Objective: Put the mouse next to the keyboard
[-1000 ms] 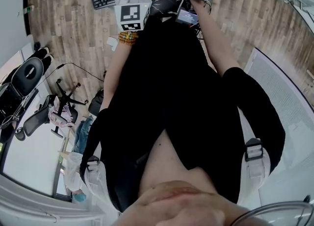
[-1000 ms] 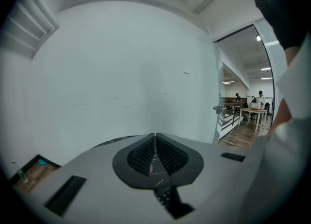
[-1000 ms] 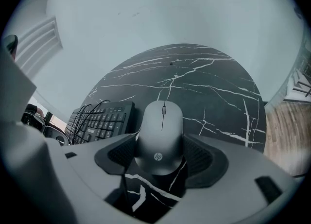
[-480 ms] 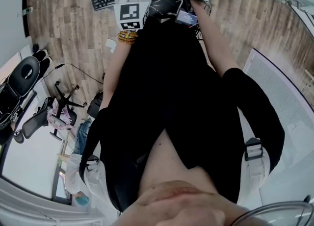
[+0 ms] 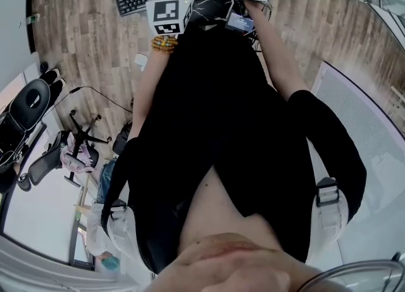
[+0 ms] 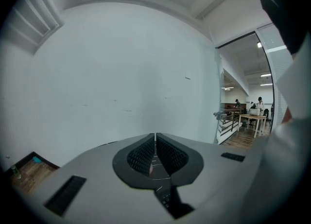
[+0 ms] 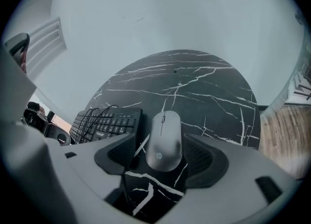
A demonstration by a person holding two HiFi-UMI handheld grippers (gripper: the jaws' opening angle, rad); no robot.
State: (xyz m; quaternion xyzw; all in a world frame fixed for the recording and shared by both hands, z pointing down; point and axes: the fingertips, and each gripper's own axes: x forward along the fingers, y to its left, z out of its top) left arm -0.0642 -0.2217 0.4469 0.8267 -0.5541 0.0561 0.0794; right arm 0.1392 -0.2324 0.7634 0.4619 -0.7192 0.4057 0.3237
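The right gripper (image 7: 160, 155) is released: its two grey jaws, each faced with a ribbed black pad, stand wide apart with a gap on either side of the mouse (image 7: 164, 140). The mouse lies between them on the desk (image 7: 204, 87), not clasped. It is a smooth, matte silver oval with a thin scroll wheel near its far end and a small round logo on its near hump. The desk is round and black, its polished top veined with thin white lines like marble. Just left of the mouse, with a narrow strip of desk between, sits the keyboard (image 7: 108, 125), black and flat with low square keys, and a thin dark cable (image 7: 95, 116) looped loosely over it.

The left gripper (image 6: 155, 152) is clenched, its ribbed pads pressed nearly together with only a slit between and nothing in it. It points up at a plain pale wall (image 6: 121, 72).

In the head view the person wears a bracelet of orange and yellow beads (image 5: 164, 44) on the left wrist. Wood-grain plank floor (image 5: 82, 37) surrounds the desk.
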